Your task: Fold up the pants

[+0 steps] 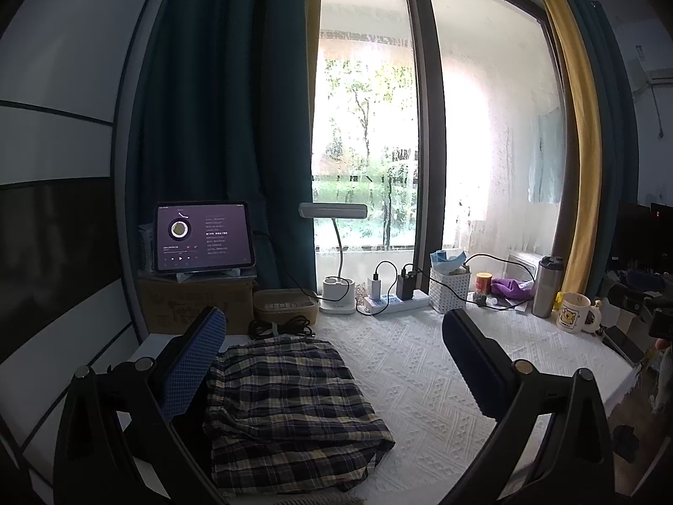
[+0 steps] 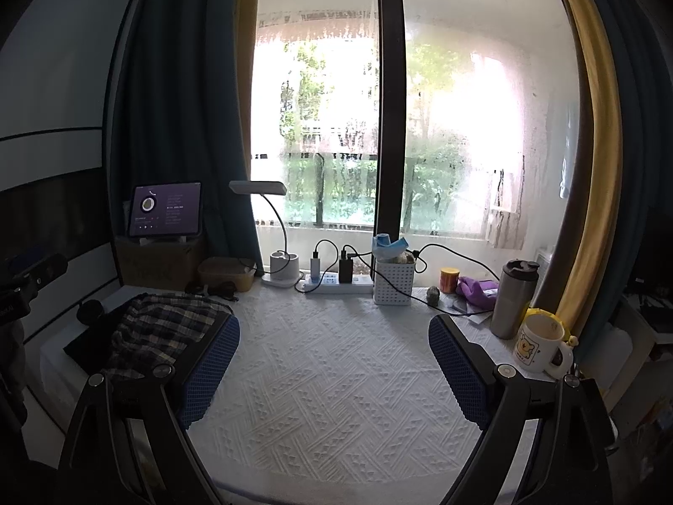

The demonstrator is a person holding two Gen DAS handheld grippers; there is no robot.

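Left wrist view shows the folded plaid pants (image 1: 290, 408) on the white surface (image 1: 420, 370), long axis running from the camera toward the window. Left tool (image 1: 336, 362) is wide open, holding nothing; its left finger hides one edge. Right tool (image 2: 334, 362) is also open, empty, pants at its left.

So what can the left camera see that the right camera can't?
Only the left wrist view shows the whole folded plaid pants, lying between the open left claw.

Only the right wrist view shows the open right claw over bare white cloth, with the pants off to its left.

Both show the tablet, lamp, steel bottle and bear mug.
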